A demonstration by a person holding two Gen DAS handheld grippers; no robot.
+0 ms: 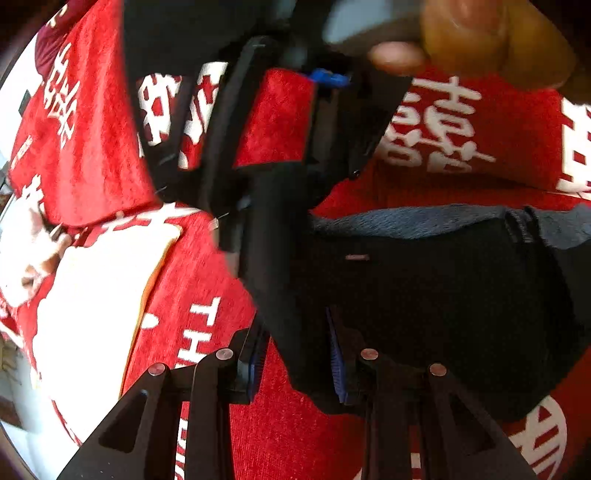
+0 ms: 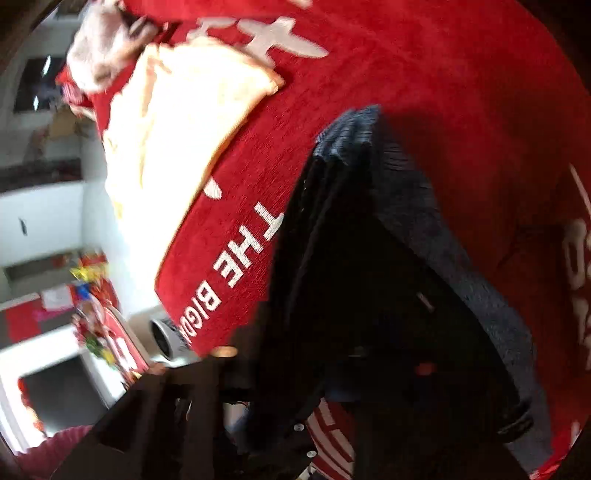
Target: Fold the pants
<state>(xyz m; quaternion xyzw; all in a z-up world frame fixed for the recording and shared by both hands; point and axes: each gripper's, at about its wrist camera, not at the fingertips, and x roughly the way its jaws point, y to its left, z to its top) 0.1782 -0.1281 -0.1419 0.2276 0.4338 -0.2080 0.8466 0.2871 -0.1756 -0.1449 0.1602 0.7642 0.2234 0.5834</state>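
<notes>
The dark pants [image 1: 424, 295] lie on a red blanket with white lettering [image 1: 295, 443]; a blue-grey edge [image 1: 406, 218] shows along their top. My left gripper [image 1: 295, 365] is shut on a fold of the black cloth, gripped between its blue pads. Higher up, the black frame of the right gripper [image 1: 280, 110] hovers over the blanket, with a hand [image 1: 472, 33] behind it. In the blurred right wrist view the pants [image 2: 369, 258] rise in a ridge and run down into my right gripper [image 2: 295, 398], where the cloth is bunched between its dark fingers.
A cream cloth [image 1: 92, 295] [image 2: 177, 147] lies on the blanket to the left of the pants. The red blanket [image 2: 443, 74] ends at an edge at the left, beyond which stand white furniture and colourful clutter [image 2: 92, 314]. A small metal cylinder [image 2: 162, 336] sits below that edge.
</notes>
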